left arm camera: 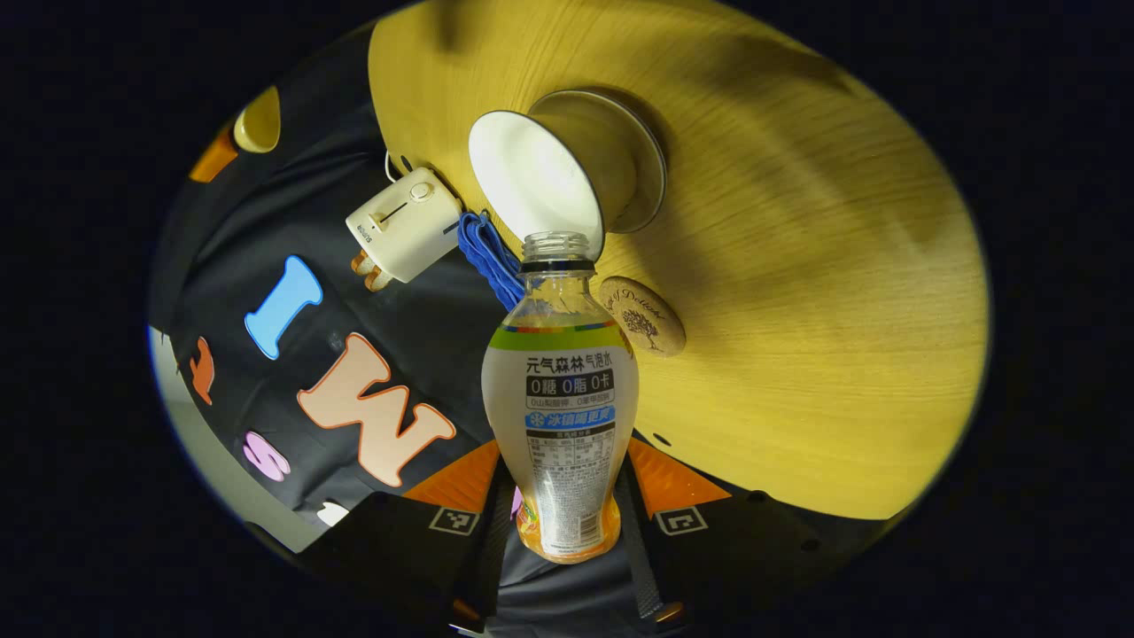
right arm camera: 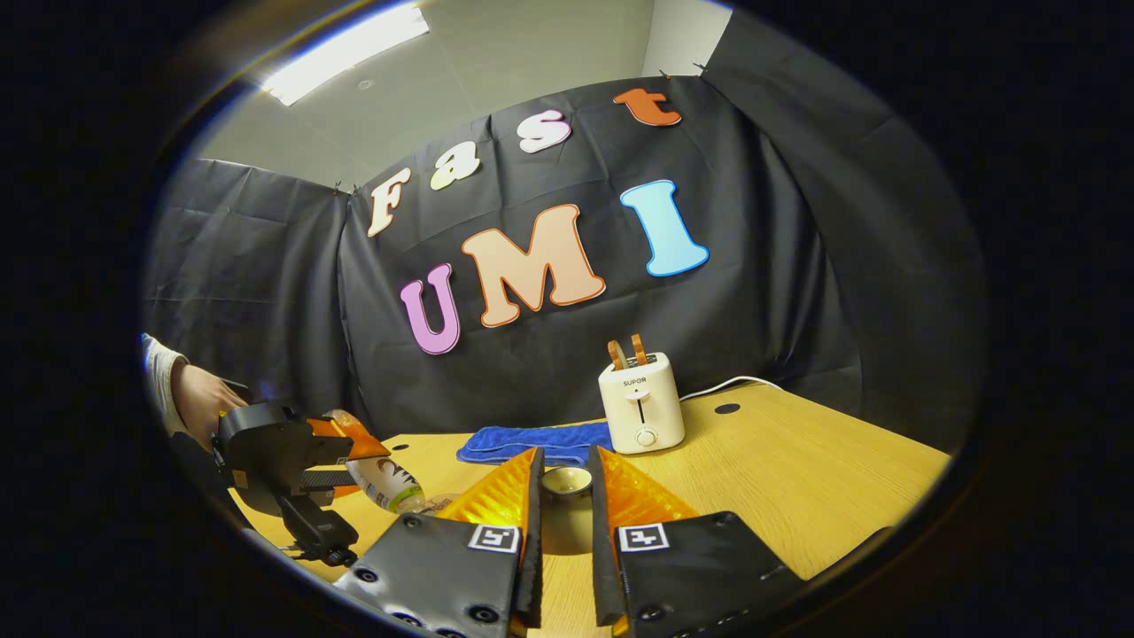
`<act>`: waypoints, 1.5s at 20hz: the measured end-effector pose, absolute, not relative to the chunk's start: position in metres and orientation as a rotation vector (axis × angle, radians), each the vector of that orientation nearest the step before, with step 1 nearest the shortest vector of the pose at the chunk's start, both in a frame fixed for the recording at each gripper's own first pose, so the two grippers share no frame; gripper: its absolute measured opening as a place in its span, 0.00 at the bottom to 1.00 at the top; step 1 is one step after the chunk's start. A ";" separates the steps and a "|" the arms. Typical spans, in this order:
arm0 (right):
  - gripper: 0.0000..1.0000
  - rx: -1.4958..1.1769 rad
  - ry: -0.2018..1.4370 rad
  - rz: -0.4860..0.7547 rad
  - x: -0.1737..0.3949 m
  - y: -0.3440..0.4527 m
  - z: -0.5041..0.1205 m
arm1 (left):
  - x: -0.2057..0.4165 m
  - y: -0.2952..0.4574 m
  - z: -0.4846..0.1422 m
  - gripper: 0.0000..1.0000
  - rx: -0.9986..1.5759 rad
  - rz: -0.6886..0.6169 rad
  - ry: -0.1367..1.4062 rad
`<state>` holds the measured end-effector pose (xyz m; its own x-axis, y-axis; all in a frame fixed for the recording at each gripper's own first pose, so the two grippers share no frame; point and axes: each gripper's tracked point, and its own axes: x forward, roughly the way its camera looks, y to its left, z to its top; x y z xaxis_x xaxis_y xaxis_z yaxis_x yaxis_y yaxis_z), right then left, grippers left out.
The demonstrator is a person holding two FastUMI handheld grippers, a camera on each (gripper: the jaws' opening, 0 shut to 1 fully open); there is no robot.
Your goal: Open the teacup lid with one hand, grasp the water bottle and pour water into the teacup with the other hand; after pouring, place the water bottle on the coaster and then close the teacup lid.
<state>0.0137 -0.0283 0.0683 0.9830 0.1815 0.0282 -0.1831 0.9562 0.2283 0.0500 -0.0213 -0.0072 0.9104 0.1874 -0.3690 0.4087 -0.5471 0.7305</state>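
Left gripper (left arm camera: 560,523) is clamping the bottle (left arm camera: 560,416), jaws closed on its lower body, tipping its uncapped mouth right at the cup (left arm camera: 567,168) rim; cup is sitting on the desk (left arm camera: 797,310), coaster (left arm camera: 641,316) just beside it. Right gripper (right arm camera: 564,514) is hanging above the desk with jaws nearly closed, apparently pinching the lid (right arm camera: 567,480) — contact is hard to confirm. Toaster (right arm camera: 640,403) and blue cloth (right arm camera: 532,442) are sitting behind.
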 end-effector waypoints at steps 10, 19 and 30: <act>0.26 0.231 -0.001 0.178 0.016 -0.030 0.065 | 0.043 -0.022 -0.043 0.57 1.754 -0.383 0.453; 0.26 0.218 0.015 0.186 0.017 -0.024 0.059 | 0.041 -0.050 -0.046 0.56 1.315 -0.424 0.431; 0.26 0.217 0.020 0.183 0.018 -0.025 0.056 | 0.061 -0.080 -0.032 0.56 0.826 -0.429 0.377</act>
<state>0.0185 -0.0249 0.0556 0.9832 0.1824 0.0001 -0.1781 0.9601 0.2155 0.0611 -0.0804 -0.0322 0.8503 -0.2172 -0.4794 0.5032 0.6023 0.6196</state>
